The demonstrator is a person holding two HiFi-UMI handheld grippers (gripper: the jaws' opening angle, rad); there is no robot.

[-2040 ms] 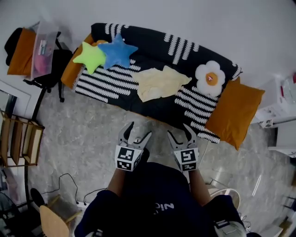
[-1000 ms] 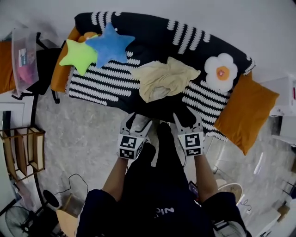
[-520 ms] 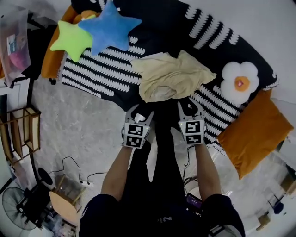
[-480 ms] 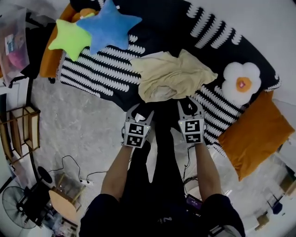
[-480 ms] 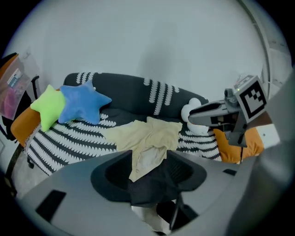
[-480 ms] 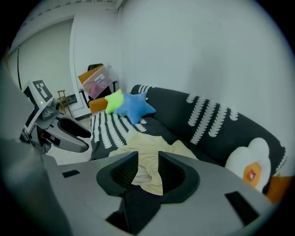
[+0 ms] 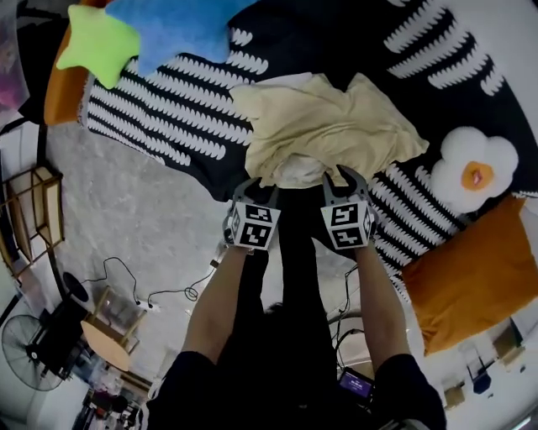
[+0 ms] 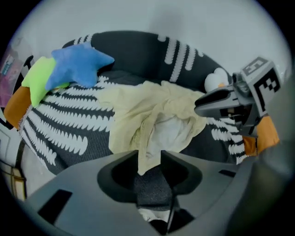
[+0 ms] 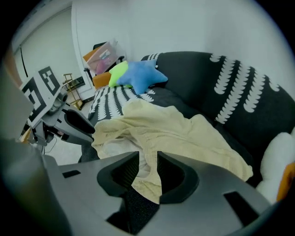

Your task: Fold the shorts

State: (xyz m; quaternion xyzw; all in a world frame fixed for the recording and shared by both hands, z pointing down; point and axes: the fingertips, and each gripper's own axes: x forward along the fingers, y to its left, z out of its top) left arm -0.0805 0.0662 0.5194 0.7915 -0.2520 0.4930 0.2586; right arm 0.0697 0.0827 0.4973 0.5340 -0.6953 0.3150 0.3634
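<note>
The pale yellow shorts lie crumpled on the seat of a black sofa with white markings. Both grippers reach down to the shorts' near edge. The left gripper has a hanging fold of the yellow cloth between its closing jaws, and the pads do not visibly press it. The right gripper is closing too, and its pads pinch the cloth's near hem. The right gripper's fingers show in the left gripper view. The left gripper's fingers show in the right gripper view.
A blue star cushion and a green one lie at the sofa's left end. A white flower cushion and an orange cushion are at the right. A cable and a wooden rack are on the floor.
Both grippers came down and forward from over the floor to the near edge of the shorts. Their jaws narrowed around the cloth. The sofa now fills more of the head view.
</note>
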